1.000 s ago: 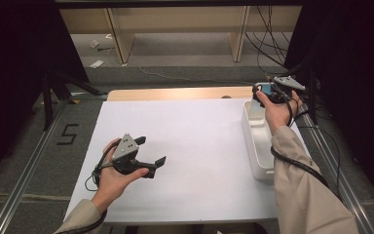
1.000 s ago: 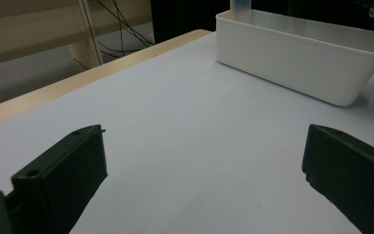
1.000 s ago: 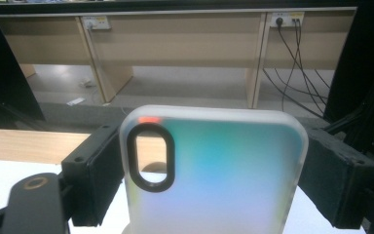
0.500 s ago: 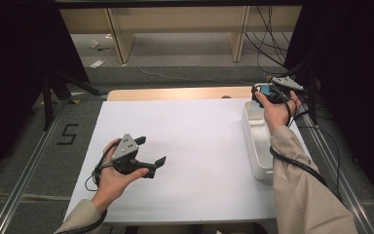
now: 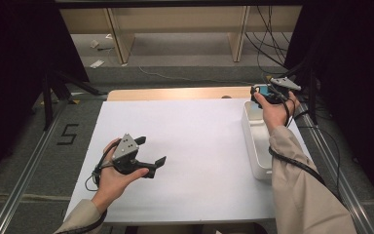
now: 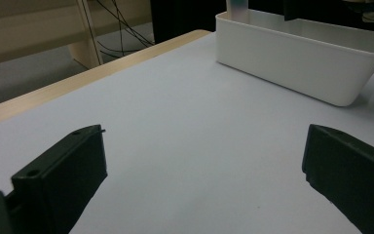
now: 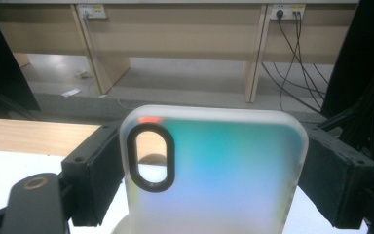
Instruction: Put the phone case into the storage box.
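Two hands, one load: right gripper [image 5: 262, 92] fingers clamp case [image 7: 214, 175] across its width, long axis upright, probably over bin [image 5: 253, 146]. Left gripper [image 5: 148, 158] fingers wide, empty, well apart on worktop [image 5: 199, 146].

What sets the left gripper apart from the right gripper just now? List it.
The left gripper has its jaws open with nothing between them; the right gripper is shut on a translucent phone case. The left gripper hovers low over the white table sheet; the right gripper is held at the far end of the white bin. Both have black jaws and are hand-held.
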Demonstrator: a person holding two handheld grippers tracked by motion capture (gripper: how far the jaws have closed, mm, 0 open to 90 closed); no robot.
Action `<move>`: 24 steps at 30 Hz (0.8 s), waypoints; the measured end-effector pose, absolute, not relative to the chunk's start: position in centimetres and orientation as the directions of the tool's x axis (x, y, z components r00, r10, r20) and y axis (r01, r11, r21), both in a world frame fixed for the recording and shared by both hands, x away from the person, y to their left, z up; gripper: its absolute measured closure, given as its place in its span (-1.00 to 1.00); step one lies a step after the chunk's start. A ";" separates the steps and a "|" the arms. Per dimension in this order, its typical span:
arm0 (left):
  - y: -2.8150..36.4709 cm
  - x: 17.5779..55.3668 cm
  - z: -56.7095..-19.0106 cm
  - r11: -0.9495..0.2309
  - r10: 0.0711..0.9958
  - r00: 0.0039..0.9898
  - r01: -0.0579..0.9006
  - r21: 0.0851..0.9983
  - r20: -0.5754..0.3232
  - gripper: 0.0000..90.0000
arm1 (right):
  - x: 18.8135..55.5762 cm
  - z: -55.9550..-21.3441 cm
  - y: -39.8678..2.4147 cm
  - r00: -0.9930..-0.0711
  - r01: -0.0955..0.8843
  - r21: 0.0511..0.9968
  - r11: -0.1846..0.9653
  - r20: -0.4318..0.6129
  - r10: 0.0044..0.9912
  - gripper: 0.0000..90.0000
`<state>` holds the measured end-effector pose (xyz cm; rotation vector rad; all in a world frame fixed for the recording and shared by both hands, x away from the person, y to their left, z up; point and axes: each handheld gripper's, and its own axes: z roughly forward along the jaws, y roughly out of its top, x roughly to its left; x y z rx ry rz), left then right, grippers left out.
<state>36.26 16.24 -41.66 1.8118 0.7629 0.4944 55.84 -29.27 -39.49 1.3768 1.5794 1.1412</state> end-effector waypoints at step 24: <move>16.2 36.3 -41.7 -0.236 0.704 0.710 0.266 0.935 -0.025 -0.96 | 56.2 -40.2 -29.0 -0.155 0.356 0.933 0.044 0.012 0.988 -0.60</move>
